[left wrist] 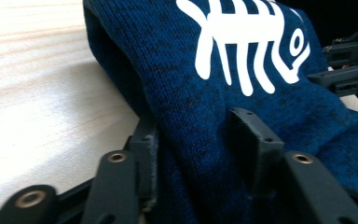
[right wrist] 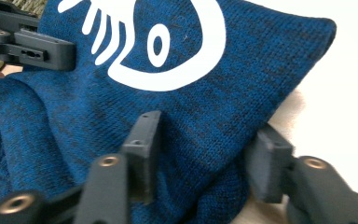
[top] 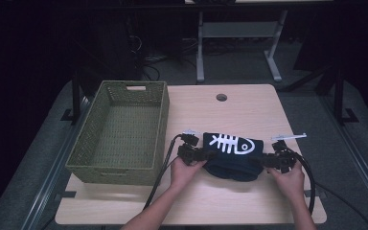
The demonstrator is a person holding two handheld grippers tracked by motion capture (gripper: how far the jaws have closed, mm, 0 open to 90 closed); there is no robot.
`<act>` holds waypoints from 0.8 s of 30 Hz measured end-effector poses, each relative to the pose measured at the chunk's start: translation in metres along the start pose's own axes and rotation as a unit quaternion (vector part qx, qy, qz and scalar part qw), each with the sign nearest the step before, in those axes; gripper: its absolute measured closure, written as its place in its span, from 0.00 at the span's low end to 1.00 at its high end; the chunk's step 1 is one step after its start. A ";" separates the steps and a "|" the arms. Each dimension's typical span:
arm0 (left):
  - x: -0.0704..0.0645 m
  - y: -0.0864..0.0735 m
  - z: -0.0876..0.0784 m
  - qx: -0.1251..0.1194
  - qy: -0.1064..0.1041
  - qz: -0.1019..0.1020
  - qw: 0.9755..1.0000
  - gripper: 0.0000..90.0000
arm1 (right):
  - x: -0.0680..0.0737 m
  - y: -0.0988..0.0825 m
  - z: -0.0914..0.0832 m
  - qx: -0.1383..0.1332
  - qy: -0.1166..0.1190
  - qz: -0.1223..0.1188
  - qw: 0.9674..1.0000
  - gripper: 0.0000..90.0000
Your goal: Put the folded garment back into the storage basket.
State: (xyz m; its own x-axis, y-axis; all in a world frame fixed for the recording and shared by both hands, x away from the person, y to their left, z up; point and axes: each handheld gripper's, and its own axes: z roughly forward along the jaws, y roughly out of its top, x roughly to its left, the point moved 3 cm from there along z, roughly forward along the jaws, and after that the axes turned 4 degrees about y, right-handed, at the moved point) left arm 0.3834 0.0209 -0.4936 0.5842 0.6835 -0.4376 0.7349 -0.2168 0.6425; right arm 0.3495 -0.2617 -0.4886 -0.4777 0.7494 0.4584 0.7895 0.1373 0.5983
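A folded dark blue knit garment (top: 232, 152) with a white fish-skeleton print lies on the light wooden table (top: 239, 108), near its front. My left gripper (top: 204, 154) clamps the garment's left end; in the left gripper view its jaws (left wrist: 200, 149) press into a thick fold of blue knit (left wrist: 214, 84). My right gripper (top: 266, 161) holds the right end, and in the right gripper view both pads (right wrist: 205, 154) sit against the fabric (right wrist: 191, 93) by its edge. Each gripper view also shows the other gripper farther off (left wrist: 349, 65) (right wrist: 28, 46).
A green woven basket (top: 84, 139) stands empty on the table's left side, just left of my left hand. A round cable hole (top: 221, 97) lies near the far edge. Black cables trail from both grippers toward the front edge. Dark floor and desk legs lie beyond.
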 end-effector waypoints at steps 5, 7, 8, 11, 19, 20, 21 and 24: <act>0.001 0.001 -0.002 0.002 -0.017 -0.015 1.000 0.73 | 0.002 -0.002 -0.001 -0.010 0.016 0.020 1.000 0.76; 0.001 0.001 -0.003 -0.001 -0.027 -0.024 0.999 0.76 | 0.004 -0.003 -0.002 -0.011 0.017 0.017 1.000 0.77; 0.001 0.002 -0.004 -0.003 -0.031 -0.029 0.999 0.77 | 0.005 -0.003 -0.003 -0.013 0.016 0.012 1.000 0.77; 0.000 0.002 -0.007 -0.003 -0.035 -0.032 0.999 0.77 | 0.009 -0.003 -0.008 -0.017 0.023 0.015 0.999 0.78; -0.008 0.004 -0.016 -0.018 -0.049 -0.034 0.998 0.77 | 0.015 -0.002 -0.024 -0.037 0.037 0.018 0.998 0.78; -0.009 0.005 -0.017 -0.021 -0.052 -0.036 0.998 0.77 | 0.016 -0.001 -0.026 -0.040 0.037 0.017 0.998 0.78; -0.009 0.006 -0.018 -0.022 -0.053 -0.035 0.998 0.77 | 0.018 0.000 -0.028 -0.042 0.036 0.016 0.998 0.78; -0.013 0.008 -0.022 -0.027 -0.053 -0.029 0.998 0.77 | 0.022 0.003 -0.034 -0.043 0.034 0.012 0.998 0.78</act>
State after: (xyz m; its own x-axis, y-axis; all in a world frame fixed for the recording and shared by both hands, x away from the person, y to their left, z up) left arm 0.3737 0.0256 -0.4686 0.5765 0.6163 -0.5364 0.7506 -0.1401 0.6457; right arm 0.3282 -0.2666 -0.4548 -0.4854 0.7064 0.5152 0.7672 0.0615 0.6385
